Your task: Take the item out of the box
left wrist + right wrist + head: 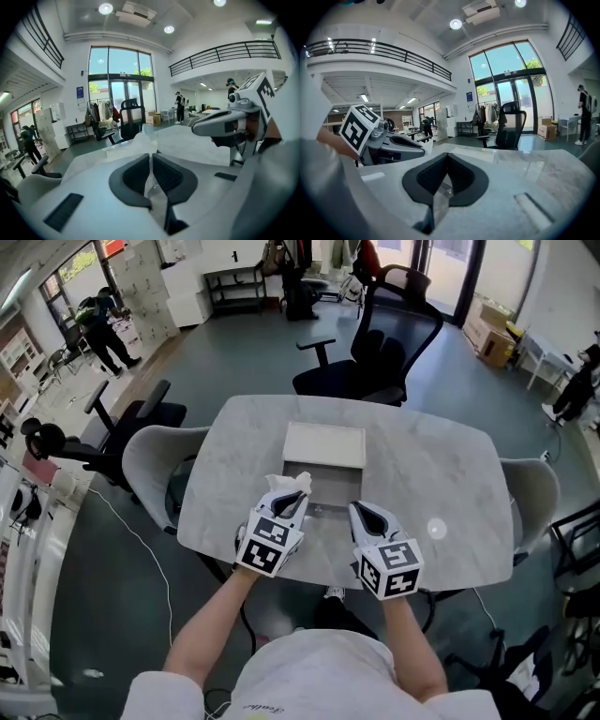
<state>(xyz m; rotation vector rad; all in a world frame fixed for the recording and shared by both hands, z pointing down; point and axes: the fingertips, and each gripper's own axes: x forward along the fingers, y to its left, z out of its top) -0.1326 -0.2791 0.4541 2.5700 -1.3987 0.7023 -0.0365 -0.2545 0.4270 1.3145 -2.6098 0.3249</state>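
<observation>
Holding a white crinkly item [284, 484], the left gripper [296, 497] has its jaws shut tight on it. The item is lifted just over the left side of the open box [330, 495]. The box sits in the middle of the table [441, 470], a bit toward the near edge. Its white lid [323, 444] lies flat behind it, toward the far edge. The right gripper [362, 513] is at the right side of the box. Its jaws are pressed together with nothing in them.
</observation>
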